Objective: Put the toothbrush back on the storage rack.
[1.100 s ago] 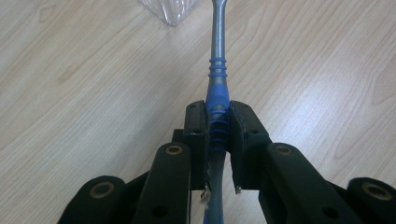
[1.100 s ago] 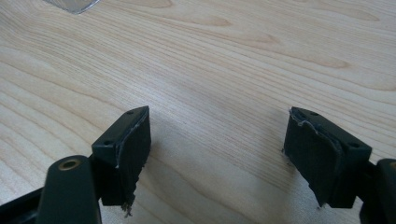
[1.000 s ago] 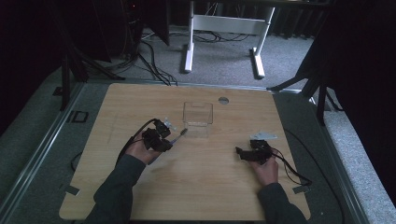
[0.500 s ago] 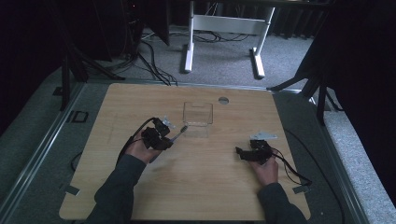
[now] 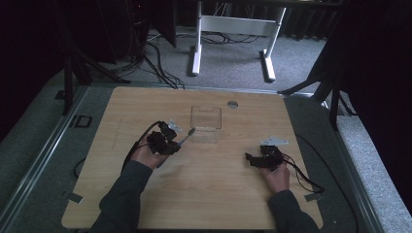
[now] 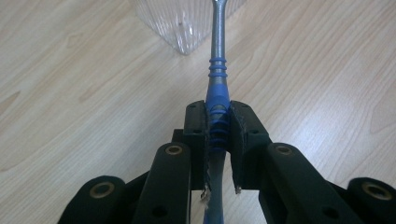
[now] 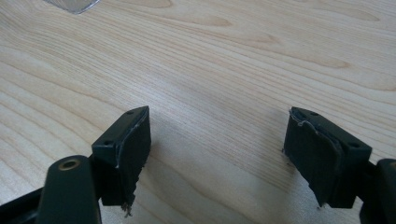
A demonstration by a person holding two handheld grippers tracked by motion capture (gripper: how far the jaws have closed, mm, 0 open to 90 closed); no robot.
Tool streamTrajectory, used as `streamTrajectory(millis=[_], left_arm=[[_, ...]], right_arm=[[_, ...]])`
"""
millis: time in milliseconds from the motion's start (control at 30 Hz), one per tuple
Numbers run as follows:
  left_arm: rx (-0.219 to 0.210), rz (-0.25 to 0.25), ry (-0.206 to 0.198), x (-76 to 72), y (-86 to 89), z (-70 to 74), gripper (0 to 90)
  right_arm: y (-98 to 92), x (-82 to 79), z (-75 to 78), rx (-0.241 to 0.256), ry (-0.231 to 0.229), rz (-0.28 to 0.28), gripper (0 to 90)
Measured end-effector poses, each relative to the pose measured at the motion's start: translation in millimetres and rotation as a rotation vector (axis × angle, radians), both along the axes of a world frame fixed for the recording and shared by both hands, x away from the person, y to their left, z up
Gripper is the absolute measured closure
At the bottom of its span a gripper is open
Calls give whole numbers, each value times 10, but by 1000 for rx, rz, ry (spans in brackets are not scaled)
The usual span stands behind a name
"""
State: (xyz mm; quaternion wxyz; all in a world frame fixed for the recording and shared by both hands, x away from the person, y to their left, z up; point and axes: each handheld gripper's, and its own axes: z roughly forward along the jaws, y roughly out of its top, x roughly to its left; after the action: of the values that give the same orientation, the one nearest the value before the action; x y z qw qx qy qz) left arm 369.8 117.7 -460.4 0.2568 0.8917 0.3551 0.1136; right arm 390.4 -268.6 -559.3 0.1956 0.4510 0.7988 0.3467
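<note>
In the high view, the left gripper (image 5: 176, 141) is sitting left of centre on the wooden table (image 5: 214, 204), and its jaws are clamping a slim metal tool with a blue ribbed grip (image 5: 186, 137) — what kind of tool it is cannot be told, since its tip is running out of the top of the left gripper view. There the tool (image 6: 218, 79) is rising straight up the middle of the frame, the blue ribs squeezed between the two black pads, the bare grey shaft pointing toward a clear plastic container (image 6: 187, 23) in the upper part of the frame. In the high view that container (image 5: 206, 118) is standing just above centre, and the tool's far end is lying just beside its lower left corner; whether they are touching cannot be told.

The right gripper (image 5: 251, 159) is resting at the lower right of the table, well apart from the container. In the right gripper view its jaws (image 7: 217, 154) are standing wide apart — nothing between them but bare wood grain, with a corner of the container (image 7: 72, 4) showing at the upper left edge.
</note>
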Motion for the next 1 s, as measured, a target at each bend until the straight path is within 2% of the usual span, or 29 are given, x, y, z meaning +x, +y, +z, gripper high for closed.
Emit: streamTrajectory(millis=[1000], left_arm=[[-68, 50, -63, 0, 22, 37, 782]], right_arm=[[0, 0, 0, 0, 0, 0, 227]])
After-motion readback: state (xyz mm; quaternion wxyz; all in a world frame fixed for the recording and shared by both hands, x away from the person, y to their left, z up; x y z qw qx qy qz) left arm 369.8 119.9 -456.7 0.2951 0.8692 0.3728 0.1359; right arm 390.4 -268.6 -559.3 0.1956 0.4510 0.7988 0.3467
